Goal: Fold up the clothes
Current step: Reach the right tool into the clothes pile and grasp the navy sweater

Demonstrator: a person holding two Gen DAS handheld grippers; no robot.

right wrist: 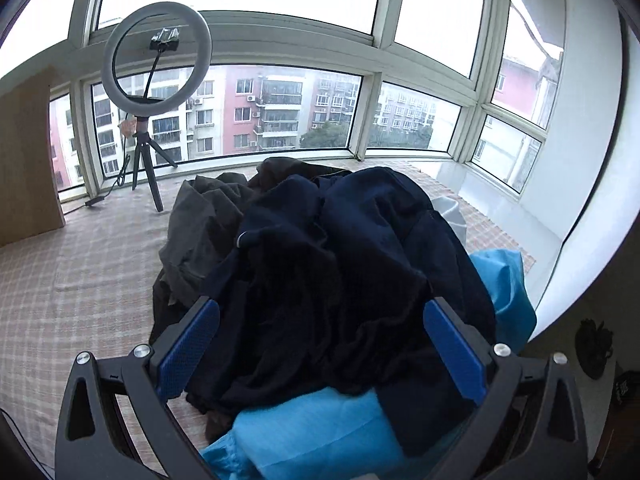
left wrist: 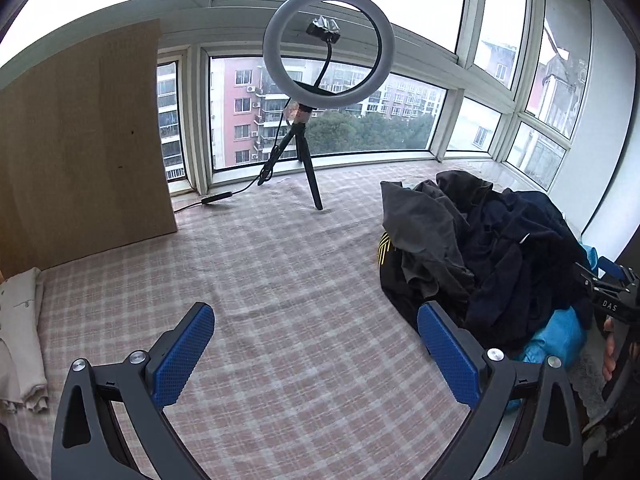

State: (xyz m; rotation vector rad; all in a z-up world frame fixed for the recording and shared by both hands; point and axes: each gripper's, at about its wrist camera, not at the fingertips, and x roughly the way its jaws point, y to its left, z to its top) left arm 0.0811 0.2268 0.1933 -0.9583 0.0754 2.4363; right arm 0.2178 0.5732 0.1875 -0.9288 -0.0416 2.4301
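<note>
- Left tool (left wrist: 316, 354) pads (left wrist: 182, 360): blue, knurled plastic, on matt black arms (bright metal screws).
- Clothes pile (right wrist: 320, 272): dark matt cloth.
- Beneath it, checked woven bed cover (left wrist: 280, 280).
- Wood-grain board (left wrist: 80, 140), matt.

In the left wrist view the right gripper (left wrist: 612, 296) is cut off by the right edge, so how its jaws stand cannot be told, and only the fingertips (left wrist: 609, 354) of the hand holding it show. The pile of dark clothes (right wrist: 320, 272) hides most of the light blue garment (right wrist: 320, 432) beneath it, whose lower part runs blurred out of the right wrist view's bottom edge. The folded cream cloth (left wrist: 20, 336) is clipped by the left edge, and the small device (left wrist: 323, 28) clamped inside the ring light (left wrist: 328, 46) is too small to identify.
</note>
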